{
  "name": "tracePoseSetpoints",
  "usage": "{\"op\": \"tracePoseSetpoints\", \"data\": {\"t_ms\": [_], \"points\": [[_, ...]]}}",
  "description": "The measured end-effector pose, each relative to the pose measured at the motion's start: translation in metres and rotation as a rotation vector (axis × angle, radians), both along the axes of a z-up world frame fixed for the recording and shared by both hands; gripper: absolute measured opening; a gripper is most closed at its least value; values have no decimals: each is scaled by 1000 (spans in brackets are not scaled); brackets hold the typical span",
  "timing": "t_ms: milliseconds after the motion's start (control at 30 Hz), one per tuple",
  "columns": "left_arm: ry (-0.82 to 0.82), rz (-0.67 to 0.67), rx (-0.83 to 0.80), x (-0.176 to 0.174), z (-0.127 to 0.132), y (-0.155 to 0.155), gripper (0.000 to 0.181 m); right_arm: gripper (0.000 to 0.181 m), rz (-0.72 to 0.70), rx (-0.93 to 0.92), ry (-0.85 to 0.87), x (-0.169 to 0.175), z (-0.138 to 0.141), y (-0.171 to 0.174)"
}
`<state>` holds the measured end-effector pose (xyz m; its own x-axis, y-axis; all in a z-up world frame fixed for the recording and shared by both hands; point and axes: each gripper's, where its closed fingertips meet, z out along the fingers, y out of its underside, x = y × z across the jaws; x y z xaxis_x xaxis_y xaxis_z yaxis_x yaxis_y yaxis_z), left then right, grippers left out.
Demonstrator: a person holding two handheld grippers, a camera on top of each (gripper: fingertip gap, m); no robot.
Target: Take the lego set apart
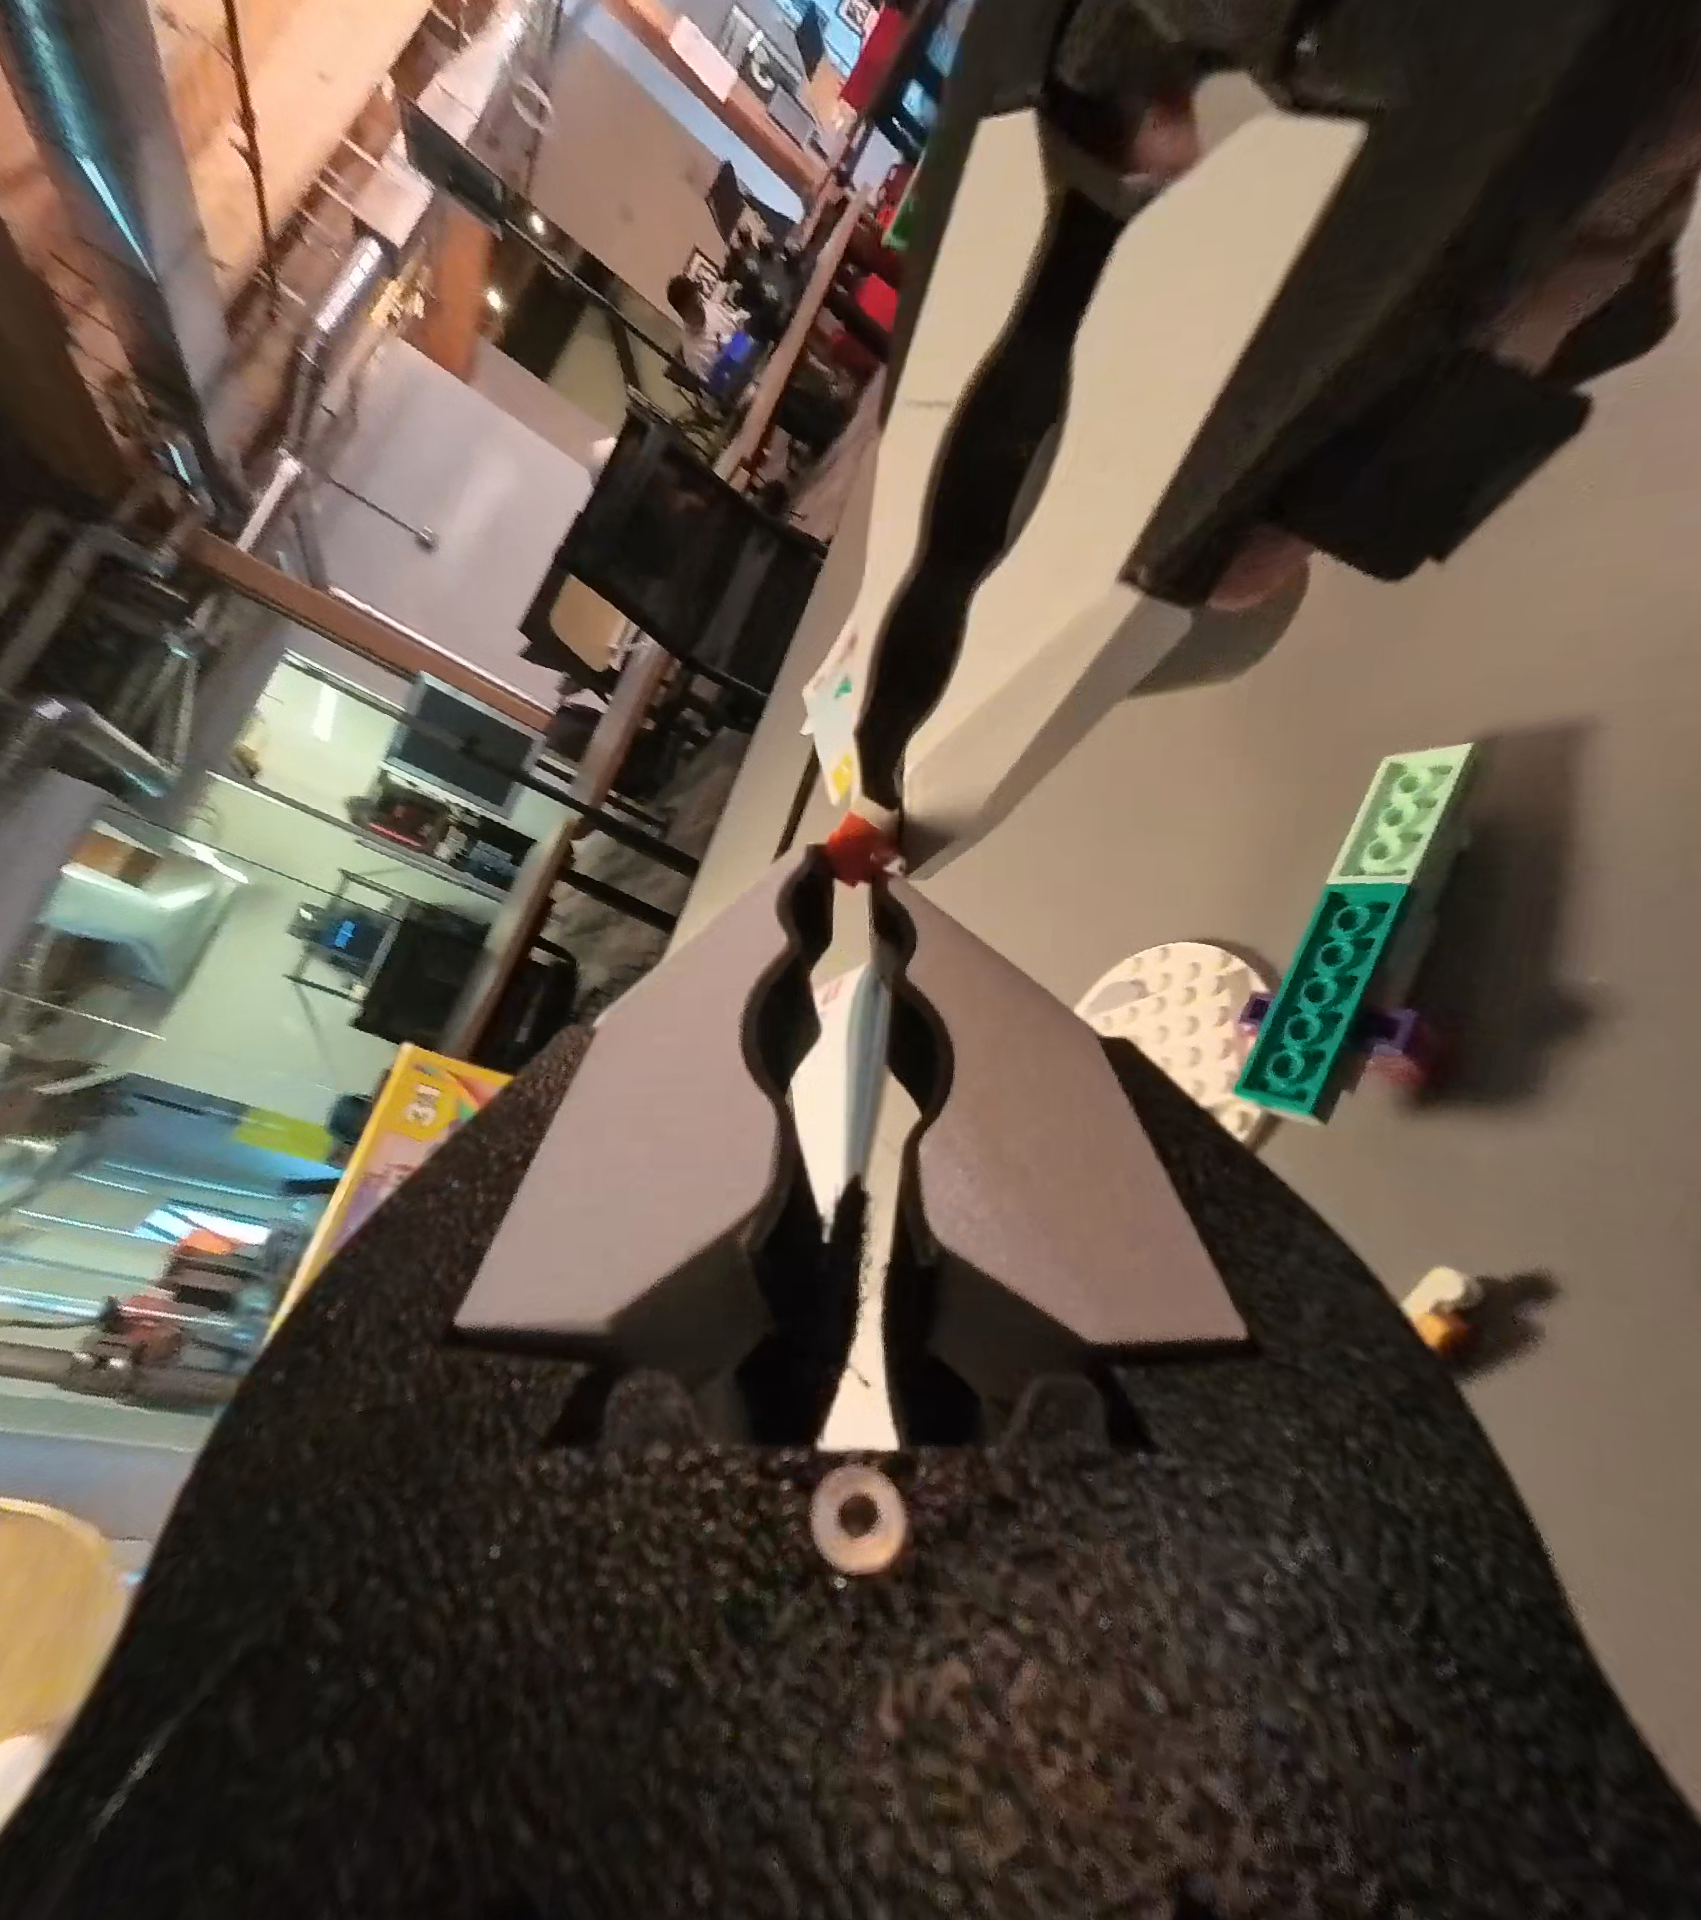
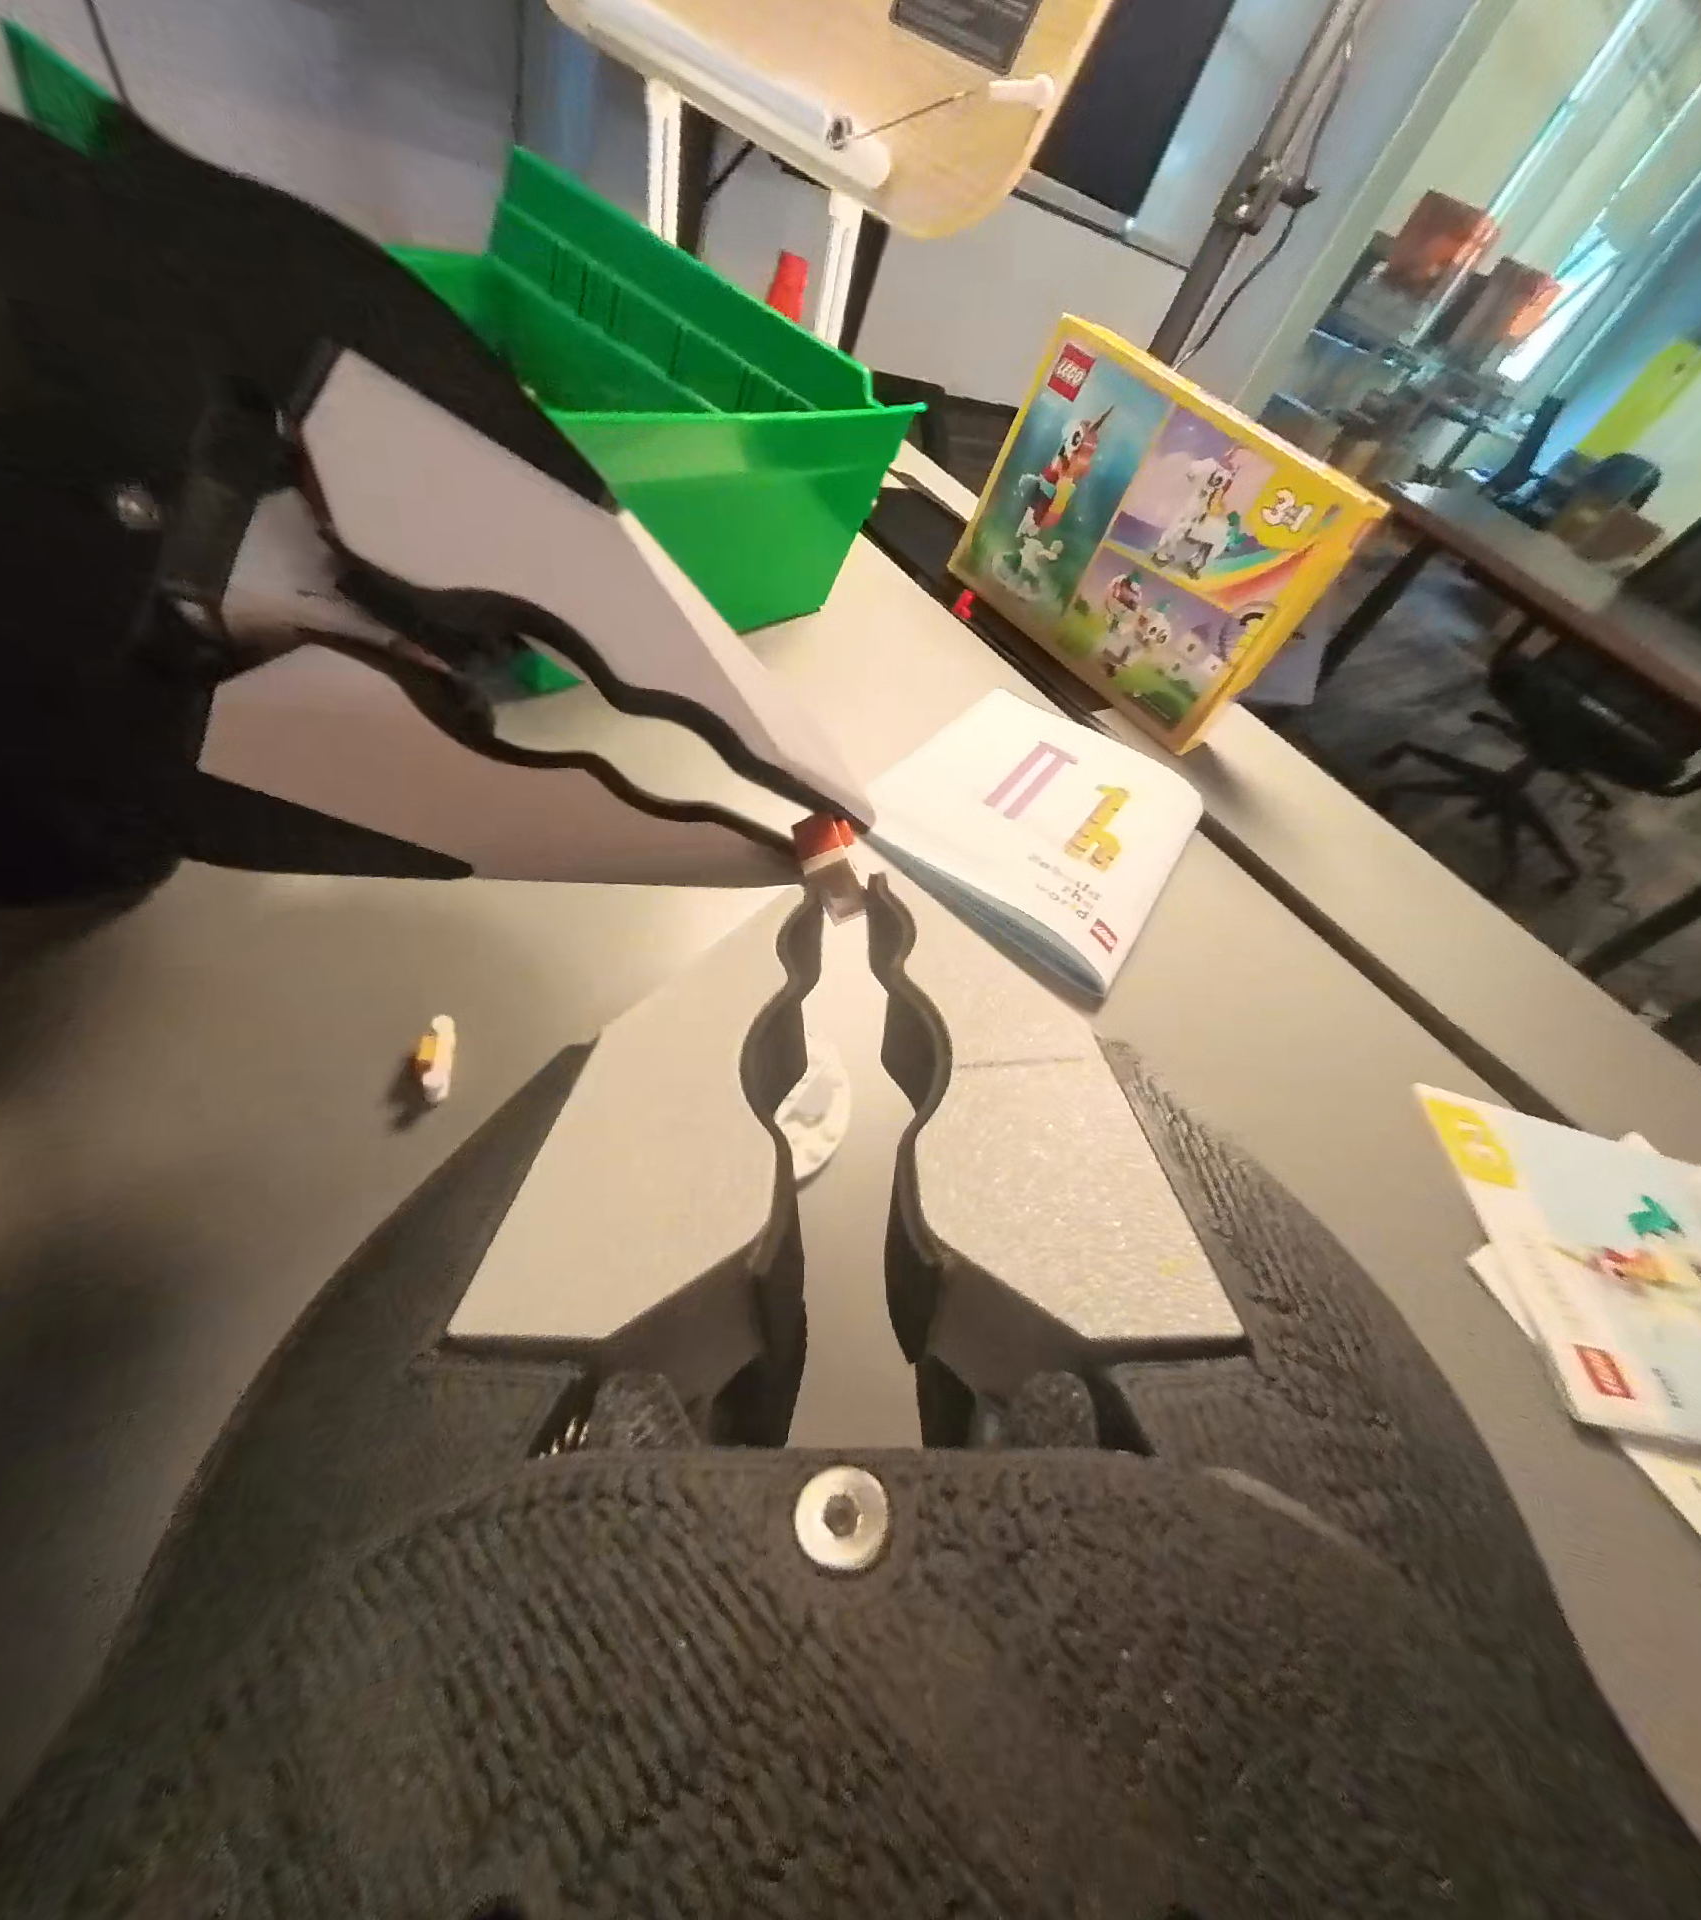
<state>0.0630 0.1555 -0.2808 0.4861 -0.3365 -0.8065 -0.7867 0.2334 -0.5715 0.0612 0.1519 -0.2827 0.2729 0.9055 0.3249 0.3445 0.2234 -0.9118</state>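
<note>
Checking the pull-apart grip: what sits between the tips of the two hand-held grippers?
A tiny red-and-white lego piece, pinched by the left hand-held gripper and right hand-held gripper; both wrist views show it.

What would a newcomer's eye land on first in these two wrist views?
The two grippers meeting tip to tip above the grey table, the left gripper and right gripper both pinching a tiny red and white brick piece between them. Next come the bright green bin and yellow set box at the far side, then the green bricks lying on the table beside a white round plate.
</note>
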Motion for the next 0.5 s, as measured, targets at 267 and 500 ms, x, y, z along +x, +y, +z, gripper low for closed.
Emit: {"op": "tracePoseSetpoints", "data": {"t_ms": [267,500], "points": [[-9,-131,-162,5,-22,-7,7,6,82,343,-208,3,-21,-6],[152,-110,-99,6,-31,-7,9,6,111,380,-282,4,-31,-7]]}}
